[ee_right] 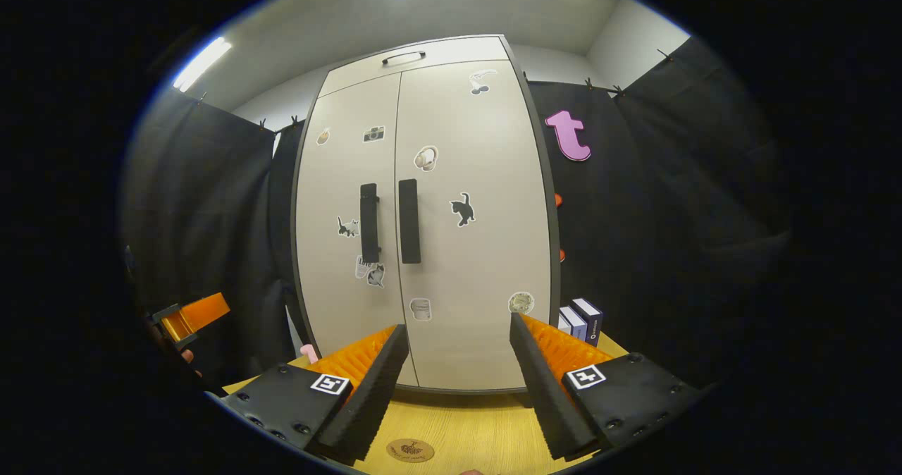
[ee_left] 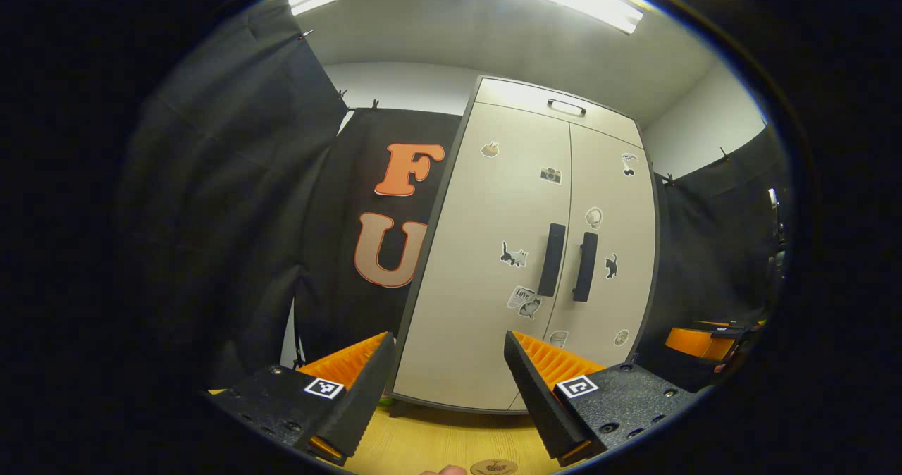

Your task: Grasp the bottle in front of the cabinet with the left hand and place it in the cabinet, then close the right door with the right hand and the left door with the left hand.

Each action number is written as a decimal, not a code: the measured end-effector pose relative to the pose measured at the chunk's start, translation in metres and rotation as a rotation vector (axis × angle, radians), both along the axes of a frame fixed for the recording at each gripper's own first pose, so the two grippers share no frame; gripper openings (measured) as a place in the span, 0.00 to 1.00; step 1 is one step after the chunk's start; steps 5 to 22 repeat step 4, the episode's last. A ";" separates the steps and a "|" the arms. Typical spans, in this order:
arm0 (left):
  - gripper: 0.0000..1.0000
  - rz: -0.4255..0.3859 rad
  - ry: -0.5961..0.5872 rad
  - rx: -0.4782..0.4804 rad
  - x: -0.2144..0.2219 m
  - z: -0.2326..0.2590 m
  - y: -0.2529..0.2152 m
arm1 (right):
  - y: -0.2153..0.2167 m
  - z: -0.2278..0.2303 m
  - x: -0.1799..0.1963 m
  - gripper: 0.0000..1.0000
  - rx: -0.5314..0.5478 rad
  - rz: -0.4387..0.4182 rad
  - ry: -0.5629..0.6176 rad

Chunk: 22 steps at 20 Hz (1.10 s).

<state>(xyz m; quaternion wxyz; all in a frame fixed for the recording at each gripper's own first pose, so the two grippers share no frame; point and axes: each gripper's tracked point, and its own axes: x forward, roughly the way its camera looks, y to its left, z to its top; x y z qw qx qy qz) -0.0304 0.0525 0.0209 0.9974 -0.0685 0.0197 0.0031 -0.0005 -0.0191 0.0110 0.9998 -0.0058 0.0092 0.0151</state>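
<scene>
Bottle nowhere on the worktop before the cabinet; probably inside already, though not to be confirmed behind the doors. Left door and right door both flush, dark handles side by side at the seam. Judged from that: last step done, task at or near its end. Next move, if any, calls only for a check that both doors sit fully home, then drawing clear of the fronts.

Left tool spread wide, nothing between the fingers, aimed slightly upward at the left door from near the worktop's edge, apart from the cabinet. Right tool likewise spread and empty, levelled at the right door's lower half, short of touching it. Each held low, roughly abreast, one to either side of the seam. Two small boxes upright just beside the cabinet's right flank.
</scene>
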 end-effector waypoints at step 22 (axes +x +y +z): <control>0.94 -0.031 0.013 0.007 0.006 -0.002 -0.010 | -0.005 0.003 -0.009 0.89 0.004 -0.018 -0.012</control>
